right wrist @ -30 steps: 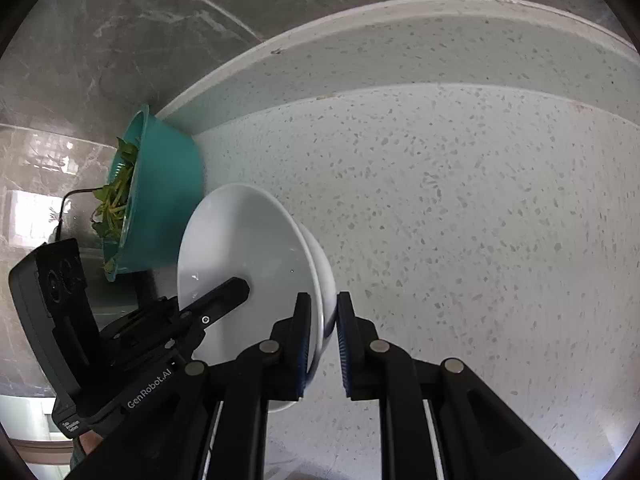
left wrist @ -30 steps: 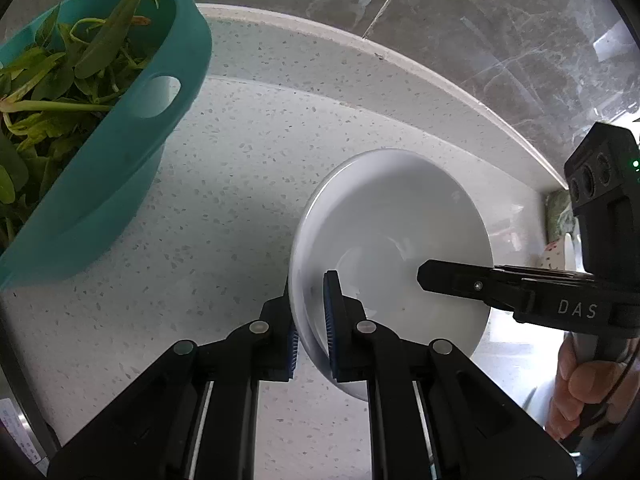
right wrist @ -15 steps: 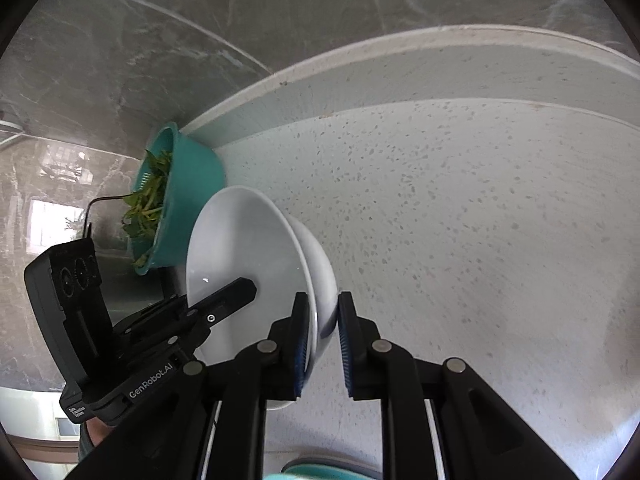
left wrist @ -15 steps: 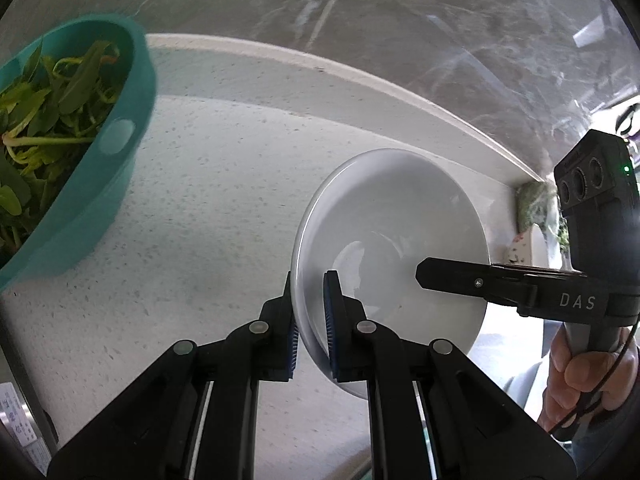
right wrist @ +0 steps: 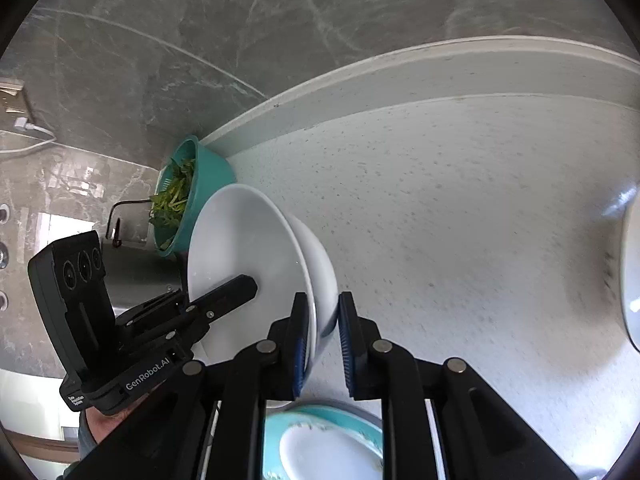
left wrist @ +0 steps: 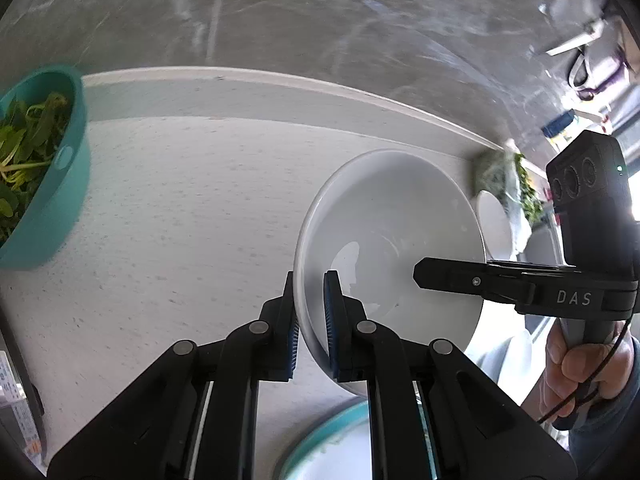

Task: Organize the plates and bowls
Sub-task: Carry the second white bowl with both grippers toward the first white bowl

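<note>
Two grippers, left gripper (left wrist: 312, 320) and right gripper (right wrist: 323, 344), both mine, clamp opposite rims of one white bowl (left wrist: 384, 240) above the counter (left wrist: 192, 216), so it rides balanced.

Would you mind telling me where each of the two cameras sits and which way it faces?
Left wrist: sits behind the left tongs, looking down across the speckled counter; they pinch the white bowl; the right tongs and hand show opposite.
Right wrist: sits behind the right tongs, facing the counter and marble wall; they grip the bowl's other rim; the left tongs show.
Shared: bowl, teal colander of greens, teal-rimmed plate.
</note>
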Demonstrator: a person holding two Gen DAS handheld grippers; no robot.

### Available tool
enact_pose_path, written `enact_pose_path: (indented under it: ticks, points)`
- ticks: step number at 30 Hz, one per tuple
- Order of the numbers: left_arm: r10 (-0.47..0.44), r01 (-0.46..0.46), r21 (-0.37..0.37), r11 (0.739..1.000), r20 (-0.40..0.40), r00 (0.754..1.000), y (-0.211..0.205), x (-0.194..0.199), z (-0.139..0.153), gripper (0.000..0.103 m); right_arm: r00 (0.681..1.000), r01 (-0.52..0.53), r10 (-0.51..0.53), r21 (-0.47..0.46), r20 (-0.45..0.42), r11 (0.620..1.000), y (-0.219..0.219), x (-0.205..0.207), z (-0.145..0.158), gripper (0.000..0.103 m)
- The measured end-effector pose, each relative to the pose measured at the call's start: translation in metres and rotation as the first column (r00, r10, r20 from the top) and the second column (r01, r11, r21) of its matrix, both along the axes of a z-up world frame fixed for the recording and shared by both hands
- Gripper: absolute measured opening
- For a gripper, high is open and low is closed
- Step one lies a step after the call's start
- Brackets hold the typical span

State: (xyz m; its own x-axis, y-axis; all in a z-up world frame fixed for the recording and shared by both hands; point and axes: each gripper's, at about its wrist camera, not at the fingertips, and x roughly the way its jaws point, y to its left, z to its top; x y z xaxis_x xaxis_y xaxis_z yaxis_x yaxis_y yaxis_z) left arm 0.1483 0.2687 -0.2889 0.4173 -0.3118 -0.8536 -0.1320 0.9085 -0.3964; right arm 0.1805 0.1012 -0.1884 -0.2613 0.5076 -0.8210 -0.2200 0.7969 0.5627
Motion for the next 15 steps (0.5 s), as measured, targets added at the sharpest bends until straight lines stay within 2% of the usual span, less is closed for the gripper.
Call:
enact_pose_path:
  ticks: [6, 15]
  points:
    - [-0.047, 0.047, 0.005, 0.999, 0.015, 0.999, -0.052, -0.012, 0.02, 0.01, 0.999, 0.031, -0.032, 0.015, 0.008, 0.999, -0.042, -0.009, 0.021, 0.018]
    - [-0.114, 0.114, -0.008, 0.993, 0.011, 0.993, -0.145, -0.029, 0.027, 0.01, 0.995, 0.096, -0.096, 0.027, 0.001, 0.995, -0.119, -0.025, 0.041, 0.018]
